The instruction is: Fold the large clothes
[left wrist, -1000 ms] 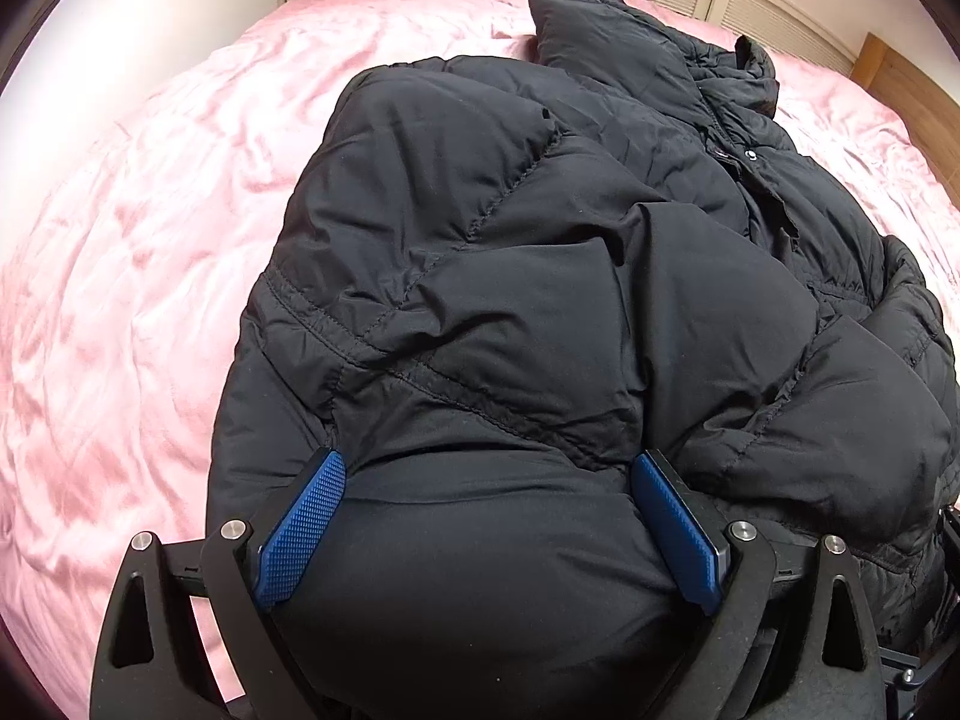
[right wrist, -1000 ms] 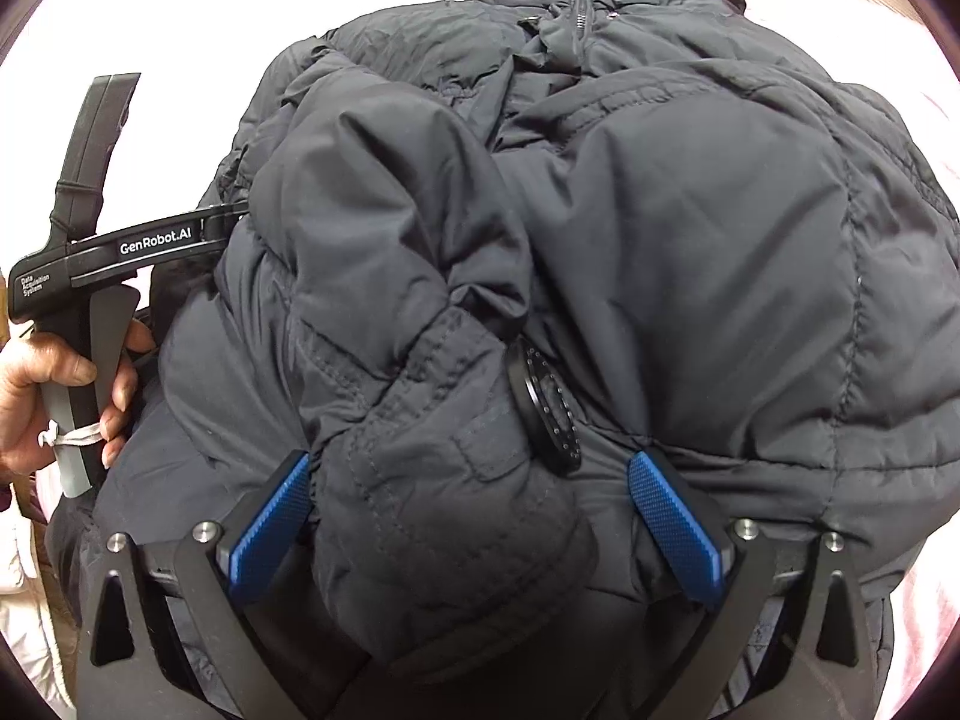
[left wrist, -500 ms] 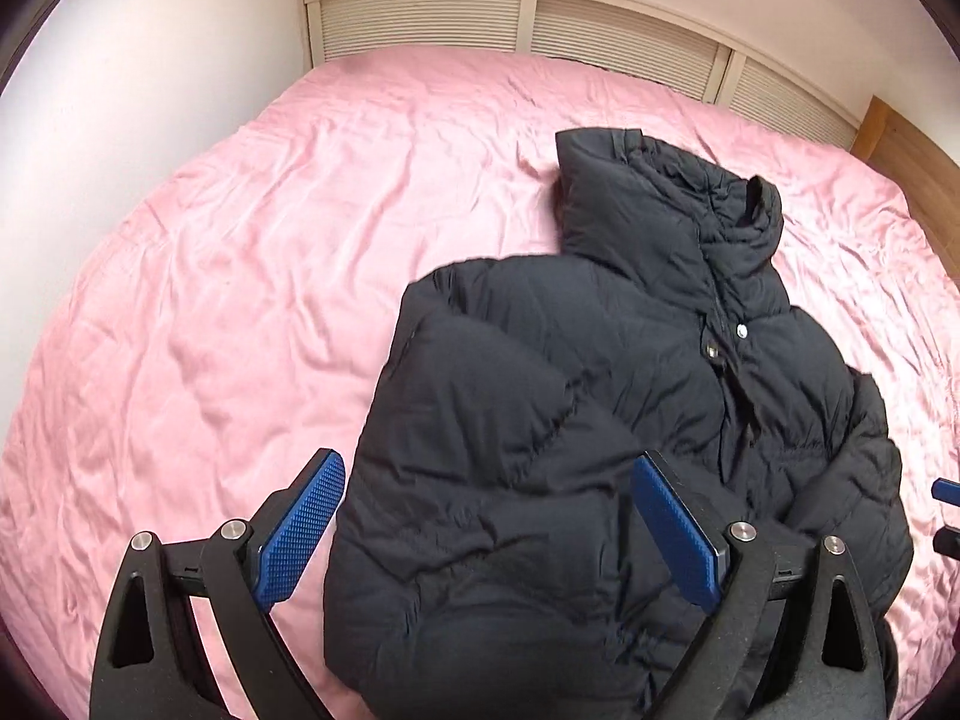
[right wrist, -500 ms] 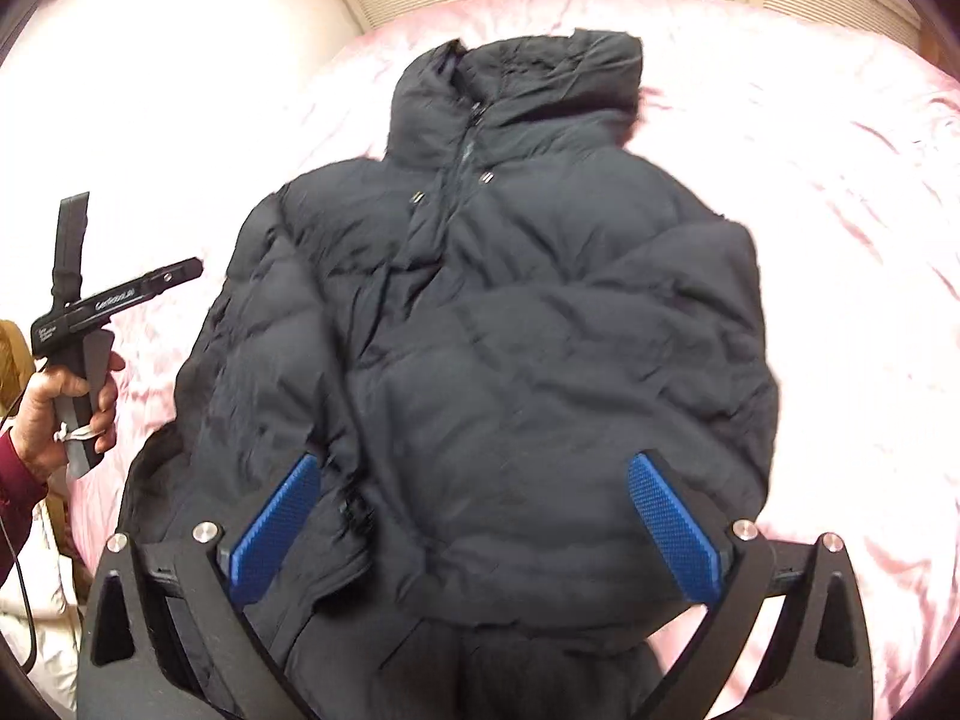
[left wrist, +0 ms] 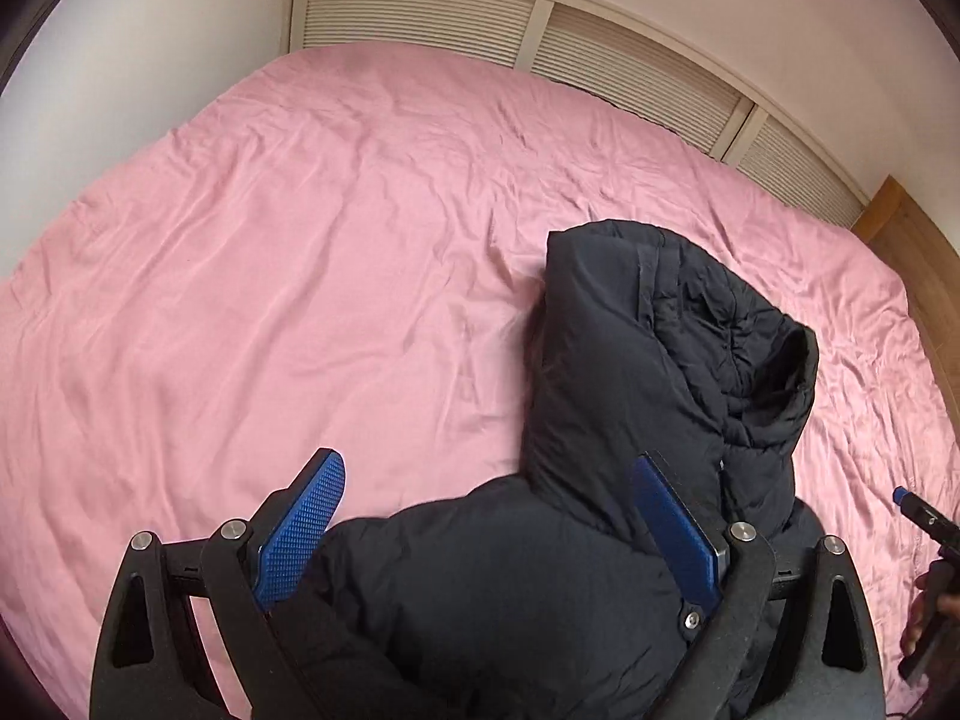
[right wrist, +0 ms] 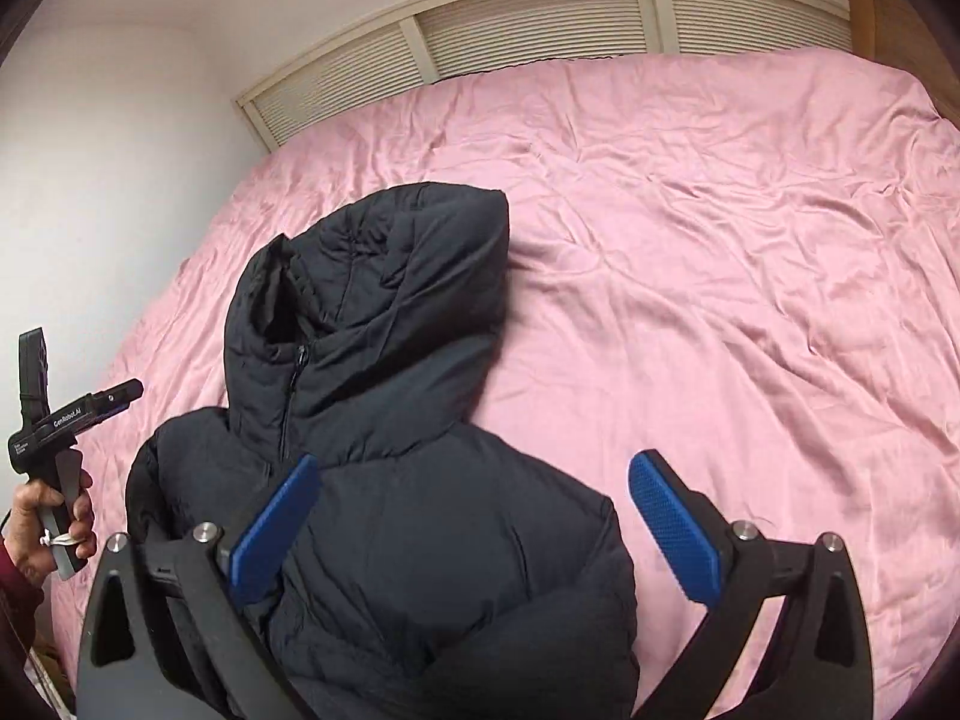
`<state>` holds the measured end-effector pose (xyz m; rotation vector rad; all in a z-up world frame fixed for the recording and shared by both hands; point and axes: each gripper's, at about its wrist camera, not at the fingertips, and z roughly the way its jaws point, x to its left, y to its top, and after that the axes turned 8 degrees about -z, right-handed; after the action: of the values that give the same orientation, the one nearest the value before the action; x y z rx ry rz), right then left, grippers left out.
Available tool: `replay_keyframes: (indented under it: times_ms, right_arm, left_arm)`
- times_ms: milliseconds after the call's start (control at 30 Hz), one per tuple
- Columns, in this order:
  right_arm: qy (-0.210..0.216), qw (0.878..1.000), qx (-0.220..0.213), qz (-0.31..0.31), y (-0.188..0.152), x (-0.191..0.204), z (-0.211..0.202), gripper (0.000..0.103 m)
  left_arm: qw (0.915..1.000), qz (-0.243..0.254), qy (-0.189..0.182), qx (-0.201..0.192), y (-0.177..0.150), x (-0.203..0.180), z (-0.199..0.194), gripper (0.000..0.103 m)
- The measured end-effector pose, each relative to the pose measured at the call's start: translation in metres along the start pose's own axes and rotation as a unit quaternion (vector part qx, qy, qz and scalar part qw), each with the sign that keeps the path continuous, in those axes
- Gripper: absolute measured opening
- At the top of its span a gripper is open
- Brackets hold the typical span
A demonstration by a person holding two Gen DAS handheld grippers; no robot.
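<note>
A black hooded puffer jacket (left wrist: 600, 396) lies on the pink bed sheet (left wrist: 300, 276), hood pointing toward the headboard, sleeves folded in over the body. It also shows in the right wrist view (right wrist: 372, 396). My left gripper (left wrist: 489, 531) is open and empty, raised above the jacket's left shoulder. My right gripper (right wrist: 474, 525) is open and empty, raised above the jacket's right shoulder. The left gripper's body (right wrist: 54, 420), held in a hand, shows at the left edge of the right wrist view. The right gripper's tip (left wrist: 921, 513) shows at the right edge of the left wrist view.
A slatted cream headboard (left wrist: 510, 24) runs along the far edge of the bed below a white wall. A wooden panel (left wrist: 918, 252) stands at the right. Pink sheet (right wrist: 720, 276) spreads to both sides of the jacket.
Both grippers have pulled back and up from the jacket, open throughout. The views went from close against the folded fabric to showing the hood and much of the bed.
</note>
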<state>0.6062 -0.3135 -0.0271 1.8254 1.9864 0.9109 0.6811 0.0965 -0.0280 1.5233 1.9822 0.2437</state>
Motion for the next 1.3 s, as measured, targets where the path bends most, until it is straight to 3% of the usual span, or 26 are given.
replay_keyframes:
  times_ms: [100,233,467,733,767,833,867,900,933,1000,1033,1133,1300]
  right_arm:
    - [0.004,1.0,-0.005,0.03,0.024,-0.015,0.027,0.103]
    - [0.017,0.998,-0.018,0.06,0.056,-0.027,0.056,0.103]
    - [0.025,0.994,-0.047,0.1,0.101,-0.037,0.099,0.103]
    - [0.008,0.995,-0.031,0.091,0.123,-0.022,0.147,0.103]
    - [0.01,0.995,-0.029,0.092,0.124,-0.021,0.152,0.103]
    - [0.013,0.996,-0.02,0.09,0.125,-0.018,0.162,0.102]
    - [0.011,0.996,-0.015,0.086,0.126,-0.016,0.166,0.1]
    - [0.01,0.996,-0.009,0.085,0.126,-0.015,0.169,0.087]
    - [0.018,0.996,-0.001,0.088,0.125,-0.015,0.173,0.068]
    - [0.028,0.995,0.013,0.094,0.124,-0.014,0.177,0.046]
    - [0.025,0.996,0.017,0.089,0.123,-0.012,0.177,0.035]
    - [0.023,0.997,0.021,0.068,0.121,-0.006,0.169,0.023]
    - [0.025,0.999,0.015,0.02,0.108,0.004,0.136,0.019]
  left_arm:
    - [0.9976,-0.048,-0.049,0.013,0.023,-0.006,0.029,0.095]
    - [0.9933,-0.081,-0.08,0.019,0.043,-0.019,0.066,0.095]
    - [0.9927,-0.089,-0.077,0.025,0.054,-0.039,0.11,0.095]
    - [0.9917,-0.099,-0.072,0.038,0.051,-0.038,0.135,0.095]
    - [0.9918,-0.099,-0.07,0.039,0.05,-0.037,0.136,0.094]
    - [0.9917,-0.099,-0.067,0.047,0.051,-0.037,0.14,0.082]
    - [0.9908,-0.101,-0.071,0.055,0.051,-0.037,0.143,0.069]
    - [0.9897,-0.104,-0.075,0.064,0.051,-0.038,0.146,0.055]
    - [0.9891,-0.105,-0.077,0.069,0.05,-0.039,0.146,0.047]
    - [0.9901,-0.095,-0.073,0.073,0.047,-0.043,0.145,0.021]
    - [0.991,-0.09,-0.068,0.072,0.045,-0.045,0.144,0.017]
    - [0.9916,-0.085,-0.076,0.061,0.04,-0.044,0.131,0.011]
    - [0.9931,-0.069,-0.084,0.043,0.029,-0.038,0.094,0.01]
